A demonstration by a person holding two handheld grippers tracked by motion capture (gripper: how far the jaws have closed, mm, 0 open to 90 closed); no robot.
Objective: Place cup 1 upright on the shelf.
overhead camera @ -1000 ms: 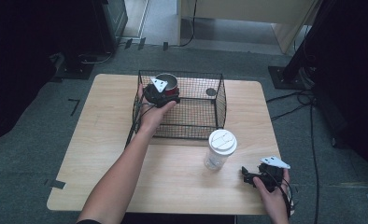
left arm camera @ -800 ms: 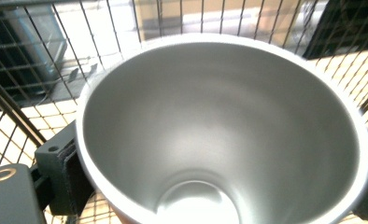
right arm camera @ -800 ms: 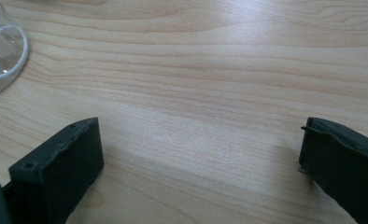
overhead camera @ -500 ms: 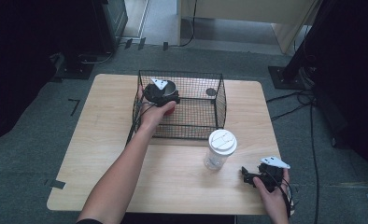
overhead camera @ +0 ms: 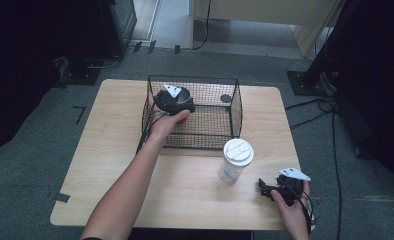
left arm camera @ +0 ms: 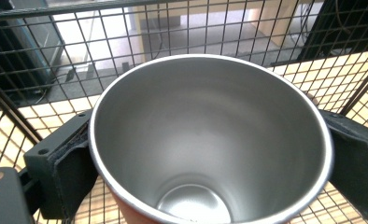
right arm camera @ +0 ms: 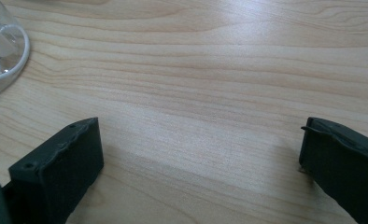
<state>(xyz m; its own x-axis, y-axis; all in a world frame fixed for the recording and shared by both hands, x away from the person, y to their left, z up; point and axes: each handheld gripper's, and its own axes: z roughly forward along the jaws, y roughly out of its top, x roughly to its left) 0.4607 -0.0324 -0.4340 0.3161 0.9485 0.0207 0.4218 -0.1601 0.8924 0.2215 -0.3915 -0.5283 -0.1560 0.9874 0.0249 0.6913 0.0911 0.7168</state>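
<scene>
A steel cup (left arm camera: pixel 210 140) with a red outside is clamped between the two black jaws of my left gripper (left arm camera: pixel 210 161), and I look straight down into it. From above, the left gripper (overhead camera: pixel 177 103) holds the cup (overhead camera: pixel 183 93) inside the back left part of a black wire basket (overhead camera: pixel 212 140). My right gripper (overhead camera: pixel 268 190) rests low over the table's near right corner. Its jaws stand wide open over bare wood, with nothing between them (right arm camera: pixel 198 154).
A clear plastic cup with a white lid (overhead camera: pixel 236 159) stands just in front of the basket, left of the right gripper; its base shows as the clear cup (right arm camera: pixel 0 51). A small dark round thing (overhead camera: pixel 226 98) sits at the basket's far right. The wooden table (overhead camera: pixel 110 150) has free room at its left.
The left gripper has shifted slightly down and nearer with the steel cup inside the basket. The right gripper has stayed where it was.
</scene>
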